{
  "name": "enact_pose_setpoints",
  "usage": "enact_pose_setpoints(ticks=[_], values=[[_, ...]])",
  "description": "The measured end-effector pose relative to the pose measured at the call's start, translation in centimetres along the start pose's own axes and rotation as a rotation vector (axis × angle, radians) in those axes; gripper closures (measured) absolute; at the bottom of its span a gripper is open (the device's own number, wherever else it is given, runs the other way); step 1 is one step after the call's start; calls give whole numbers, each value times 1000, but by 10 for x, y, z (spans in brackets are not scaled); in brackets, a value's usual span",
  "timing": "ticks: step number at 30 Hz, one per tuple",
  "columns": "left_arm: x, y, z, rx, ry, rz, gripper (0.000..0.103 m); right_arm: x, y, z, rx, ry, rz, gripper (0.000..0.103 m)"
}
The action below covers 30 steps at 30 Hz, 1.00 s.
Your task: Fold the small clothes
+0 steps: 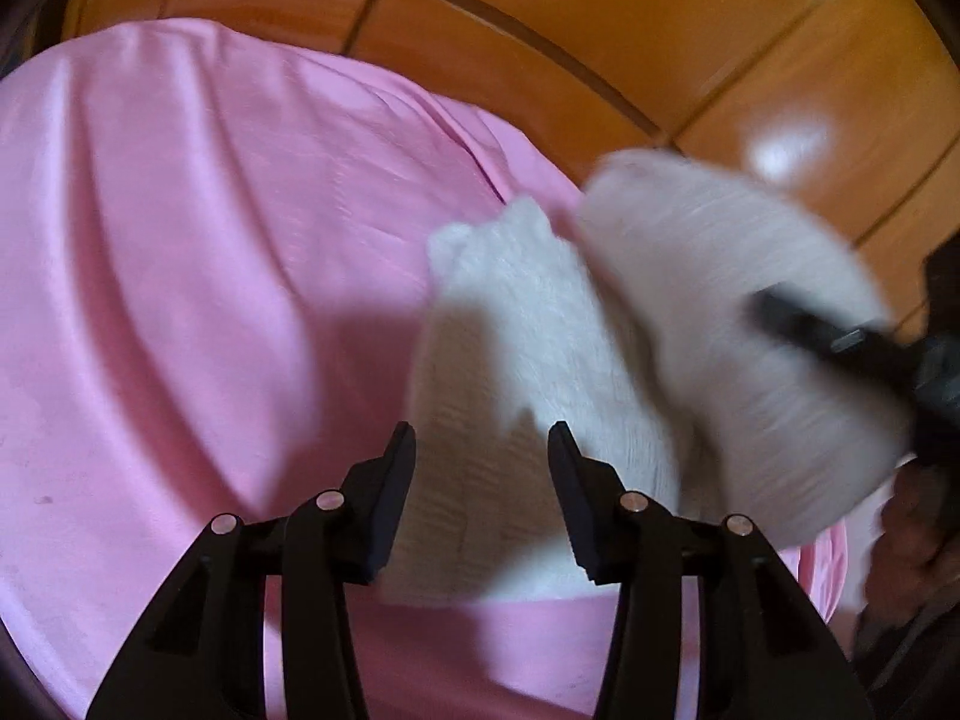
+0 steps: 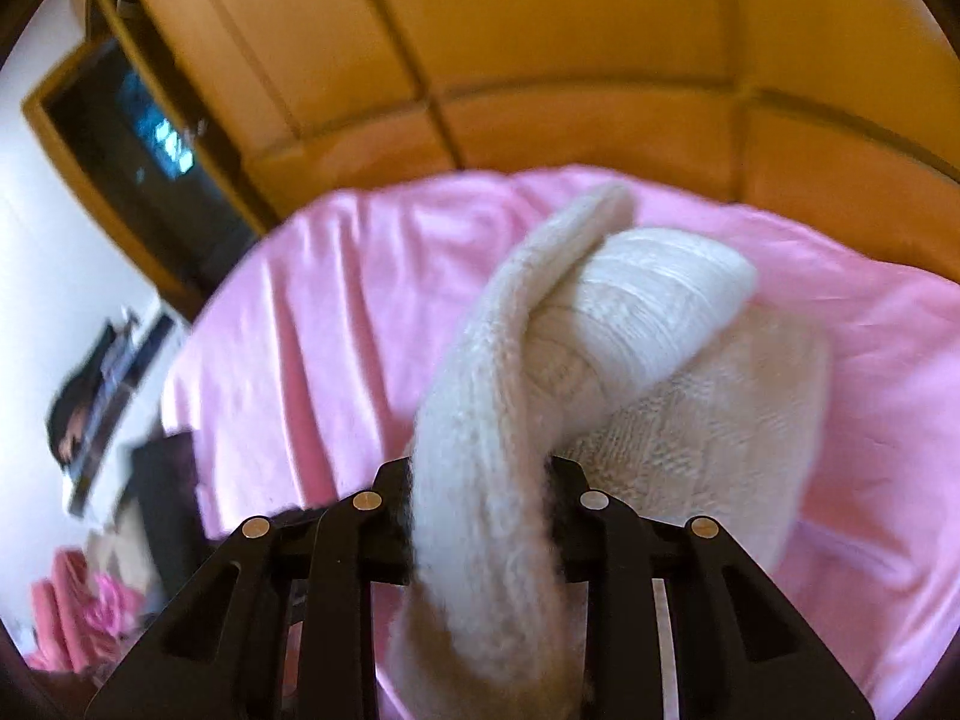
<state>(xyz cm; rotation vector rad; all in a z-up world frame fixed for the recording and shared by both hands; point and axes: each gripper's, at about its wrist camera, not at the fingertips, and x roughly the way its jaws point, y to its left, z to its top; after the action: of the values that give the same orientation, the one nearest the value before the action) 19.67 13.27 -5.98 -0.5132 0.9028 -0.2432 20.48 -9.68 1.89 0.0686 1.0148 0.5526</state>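
Evidently mid-fold, the right tongs (image 2: pixel 480 480) pinched a cream knitted garment (image 2: pixel 630 348) above the pink bedsheet (image 2: pixel 300 312), while the left tongs (image 1: pixel 483 450) stood partly apart astride its lower edge, not pressing.

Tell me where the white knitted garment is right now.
The white knitted garment lies on the pink sheet, one edge pinched up in the right hand-held gripper; in the left wrist view it lies right of centre.

Both claws are matte black plastic. The left claw (image 1: pixel 482 450), at the bottom of its frame, has two wedge-shaped fingers (image 1: pixel 396 480) on angular linkage arms with round silver rivets; the right claw (image 2: pixel 480 474) is built alike.
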Motion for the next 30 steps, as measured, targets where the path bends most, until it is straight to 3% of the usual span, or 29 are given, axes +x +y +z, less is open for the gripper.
enact_pose_setpoints(ticks=[3,4,5,7,12,15,18,22,23,24,26,28,30], values=[[-13,12,4,-43,-31,1,58,39,18,-8,-45,72,-15,76],[-19,18,6,-62,-41,-7,58,46,20,-11,-60,85,-12,70],[-24,23,7,-71,-49,-13,58,49,21,-15,-67,93,11,64],[-34,27,10,-79,-61,-18,56,46,23,-14,-47,66,106,35],[-54,26,17,-106,-72,-97,41,-15,3,-27,-11,-79,193,33],[-65,24,17,-128,-62,-185,34,-51,-25,-45,22,-154,145,33],[-63,7,17,-111,-44,-240,33,-72,-53,-71,34,-179,5,33],[-40,-18,13,-44,5,-182,35,-73,-71,-106,27,-151,-107,33],[-28,-22,13,-36,33,-158,43,-68,-71,-111,23,-143,-122,33],[-23,-24,11,-33,49,-142,63,-66,-71,-114,25,-142,-124,33],[-8,-30,13,3,74,-67,83,-61,-67,-109,18,-160,-123,33],[-8,-32,14,33,50,-14,90,-57,-58,-98,5,-193,-88,40],[-10,-28,10,43,35,46,93,-39,-52,-93,-36,-141,-100,42]])
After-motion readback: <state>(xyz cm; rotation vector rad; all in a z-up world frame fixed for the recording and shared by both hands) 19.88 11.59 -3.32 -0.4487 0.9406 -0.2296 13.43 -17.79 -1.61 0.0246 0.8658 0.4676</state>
